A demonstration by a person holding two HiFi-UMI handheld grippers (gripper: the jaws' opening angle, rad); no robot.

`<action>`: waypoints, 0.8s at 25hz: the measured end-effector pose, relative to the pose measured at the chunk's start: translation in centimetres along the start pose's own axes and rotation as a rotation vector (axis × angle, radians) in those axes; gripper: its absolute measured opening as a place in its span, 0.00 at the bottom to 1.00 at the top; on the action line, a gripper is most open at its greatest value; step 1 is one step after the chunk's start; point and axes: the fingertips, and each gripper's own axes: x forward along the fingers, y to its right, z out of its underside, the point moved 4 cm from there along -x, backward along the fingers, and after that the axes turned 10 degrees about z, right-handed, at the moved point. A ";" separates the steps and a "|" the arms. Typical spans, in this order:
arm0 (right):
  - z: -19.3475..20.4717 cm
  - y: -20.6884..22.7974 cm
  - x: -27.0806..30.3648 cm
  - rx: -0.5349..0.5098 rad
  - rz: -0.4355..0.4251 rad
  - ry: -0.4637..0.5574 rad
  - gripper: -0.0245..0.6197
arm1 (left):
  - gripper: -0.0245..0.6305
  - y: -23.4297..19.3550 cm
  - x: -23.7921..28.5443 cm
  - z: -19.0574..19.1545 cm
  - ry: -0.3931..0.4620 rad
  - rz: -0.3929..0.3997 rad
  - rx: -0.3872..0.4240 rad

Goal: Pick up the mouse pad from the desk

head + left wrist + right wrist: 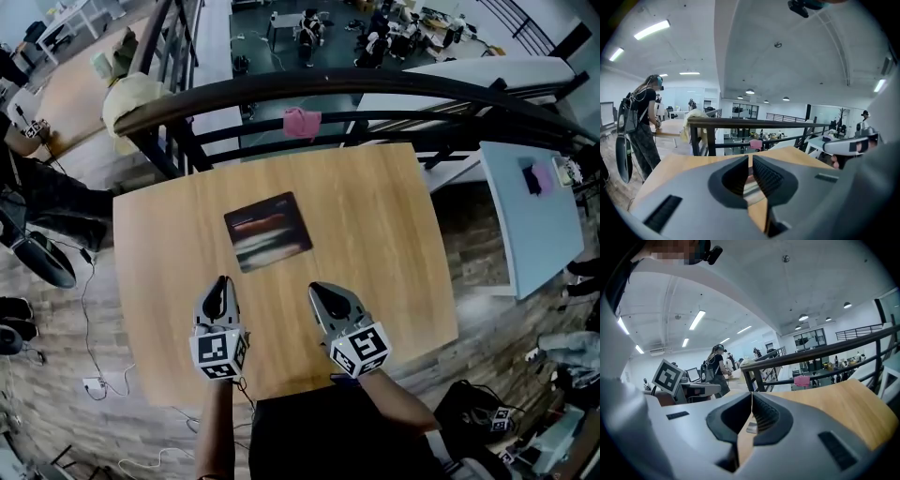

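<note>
Mouse pad (269, 232) flat on the wooden bench (375, 216), a little past the middle, dark with pale streaks, perhaps a print, too blurred to tell. Left gripper (222, 283) and right gripper (316, 291) side by side over the near part of the bench, apart from the pad, pointing toward it. Jaws of both closed, tips together, gripping nothing. Pink cloth (302, 122) on the railing (394, 84) beyond.

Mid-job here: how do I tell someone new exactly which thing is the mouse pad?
Find the wooden desk in front of the black railing. On its far half, slightly left of the middle, lies the mouse pad: a dark, flat rectangle with pale streaks, the only thing lying on it.
</note>
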 end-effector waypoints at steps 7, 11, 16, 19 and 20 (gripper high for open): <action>2.1 1.0 4.9 0.004 0.023 -0.070 0.09 | 0.28 -4.8 7.2 2.2 -0.117 0.077 -0.038; 3.4 1.1 6.7 0.001 0.034 -0.110 0.09 | 0.34 -7.4 10.9 4.1 -0.217 0.119 -0.029; 4.9 1.6 8.7 0.003 0.047 -0.149 0.09 | 0.38 -11.1 15.7 6.3 -0.374 0.170 0.034; 5.7 2.0 9.5 0.003 0.051 -0.170 0.09 | 0.39 -12.8 18.1 8.0 -0.460 0.186 0.038; 6.1 2.1 9.6 0.007 0.053 -0.178 0.09 | 0.40 -13.3 18.8 8.5 -0.481 0.187 0.038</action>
